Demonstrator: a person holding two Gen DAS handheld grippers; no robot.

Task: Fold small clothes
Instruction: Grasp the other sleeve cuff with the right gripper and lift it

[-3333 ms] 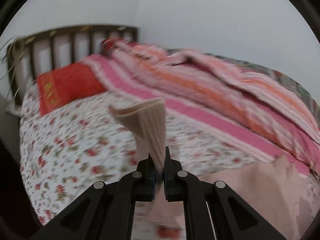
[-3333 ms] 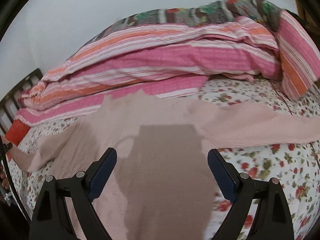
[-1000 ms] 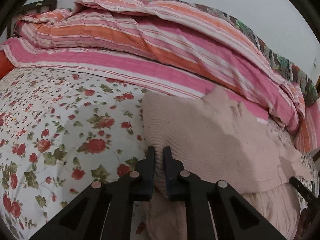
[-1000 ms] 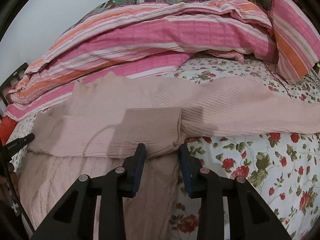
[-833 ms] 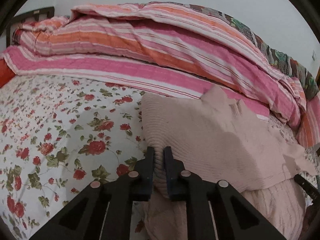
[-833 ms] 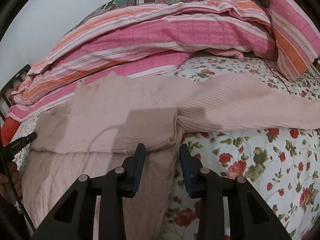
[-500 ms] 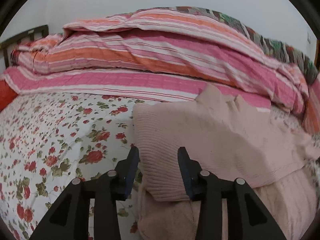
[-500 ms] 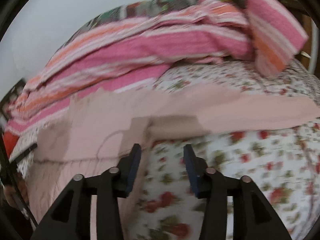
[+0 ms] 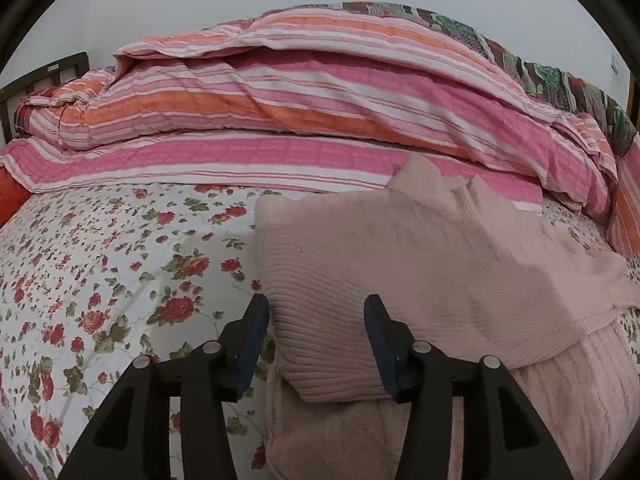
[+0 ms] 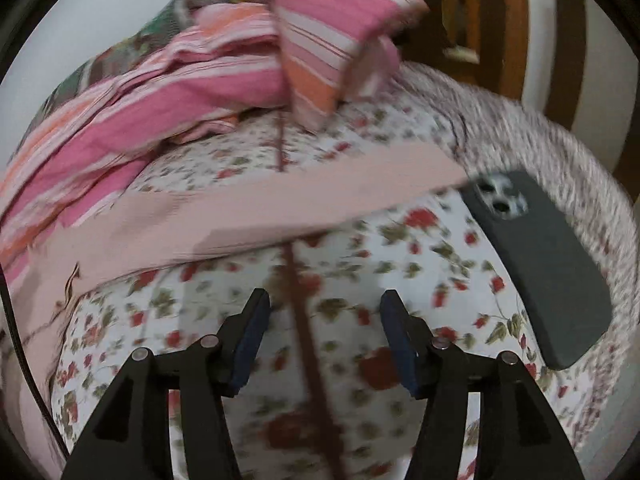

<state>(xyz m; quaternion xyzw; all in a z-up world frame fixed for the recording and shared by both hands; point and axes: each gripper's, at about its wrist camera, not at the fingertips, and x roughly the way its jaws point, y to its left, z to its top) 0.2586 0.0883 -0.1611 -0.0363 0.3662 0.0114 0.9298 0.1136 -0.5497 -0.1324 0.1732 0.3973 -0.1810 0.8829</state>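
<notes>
A pale pink ribbed knit sweater (image 9: 400,280) lies flat on the bed with the white sheet printed with red roses (image 9: 120,272), its near sleeve folded across the body and its other sleeve (image 10: 280,204) stretched out long over the sheet toward a dark grey phone (image 10: 548,276) near the bed's edge. A heaped pink, orange and white striped quilt (image 9: 320,120) sits behind the garment. The left tongs (image 9: 316,340) are opening, released around the folded sleeve's cuff end, the pads clear of the knit. The right tongs (image 10: 324,332) are also opening and empty, above bare sheet just short of the outstretched sleeve; that view is blurred. The first sleeve fold looks finished, so the step in hand seems to be the second sleeve. The next move likely calls for pinching that sleeve near its end and carrying it across the body, clear of the phone.
</notes>
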